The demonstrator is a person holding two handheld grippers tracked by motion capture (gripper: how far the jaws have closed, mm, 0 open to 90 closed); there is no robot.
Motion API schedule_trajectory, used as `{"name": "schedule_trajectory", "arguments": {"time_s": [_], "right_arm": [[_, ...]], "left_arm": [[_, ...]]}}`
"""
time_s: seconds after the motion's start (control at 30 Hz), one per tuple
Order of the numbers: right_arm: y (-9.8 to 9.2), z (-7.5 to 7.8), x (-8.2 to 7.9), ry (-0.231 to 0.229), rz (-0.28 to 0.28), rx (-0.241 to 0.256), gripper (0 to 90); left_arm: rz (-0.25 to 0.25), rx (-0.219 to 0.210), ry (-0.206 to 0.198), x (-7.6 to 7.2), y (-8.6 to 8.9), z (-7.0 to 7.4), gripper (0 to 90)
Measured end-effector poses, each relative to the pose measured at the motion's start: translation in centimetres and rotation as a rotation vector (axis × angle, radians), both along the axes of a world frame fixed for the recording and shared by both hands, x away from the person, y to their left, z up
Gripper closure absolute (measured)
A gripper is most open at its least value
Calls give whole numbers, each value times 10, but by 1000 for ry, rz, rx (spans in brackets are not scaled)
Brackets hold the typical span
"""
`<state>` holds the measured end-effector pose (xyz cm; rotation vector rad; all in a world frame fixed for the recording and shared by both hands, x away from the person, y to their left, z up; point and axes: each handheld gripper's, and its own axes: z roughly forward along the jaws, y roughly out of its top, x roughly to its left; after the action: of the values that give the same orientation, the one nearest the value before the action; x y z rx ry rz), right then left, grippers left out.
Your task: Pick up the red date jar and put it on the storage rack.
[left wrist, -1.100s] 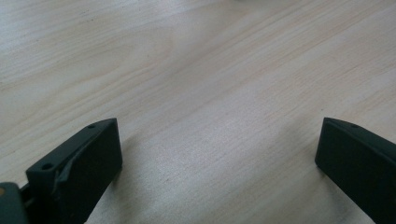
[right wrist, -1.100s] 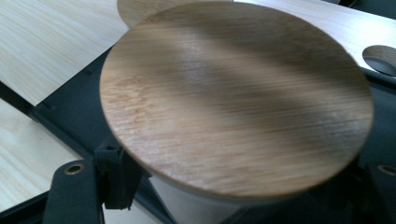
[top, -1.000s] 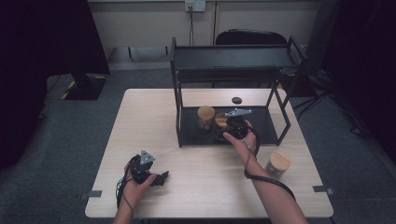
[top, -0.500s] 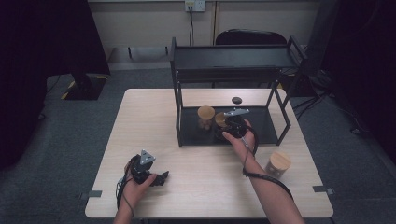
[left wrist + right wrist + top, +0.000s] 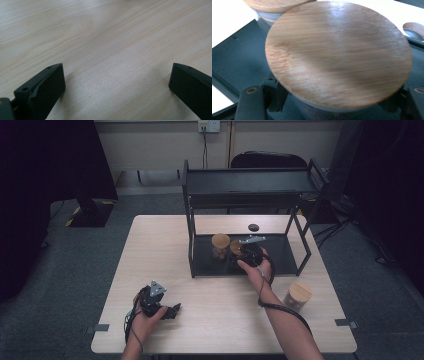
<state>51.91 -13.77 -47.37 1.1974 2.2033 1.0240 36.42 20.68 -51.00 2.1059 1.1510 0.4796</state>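
Wooden table (image 5: 210,315) | right tool (image 5: 246,255) clamped on jar (image 5: 338,55) inside rack (image 5: 245,185) | left tool (image 5: 167,311) apart

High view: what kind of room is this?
Probably a lab or office set up for recording. A lone wooden table stands on grey carpet, floor-marking tape lies beside it, and a wall socket shows behind.

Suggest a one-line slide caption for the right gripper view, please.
Right gripper jaws flank a bamboo-lidded jar on the black shelf.
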Motion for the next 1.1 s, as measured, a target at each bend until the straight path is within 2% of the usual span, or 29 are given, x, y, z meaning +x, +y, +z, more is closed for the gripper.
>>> {"name": "schedule_trajectory", "arguments": {"time_s": [1.1], "right_arm": [[-1, -6, 16, -39, -51, 23, 255]], "left_arm": [[-3, 1, 0, 0, 0, 0, 2]]}}
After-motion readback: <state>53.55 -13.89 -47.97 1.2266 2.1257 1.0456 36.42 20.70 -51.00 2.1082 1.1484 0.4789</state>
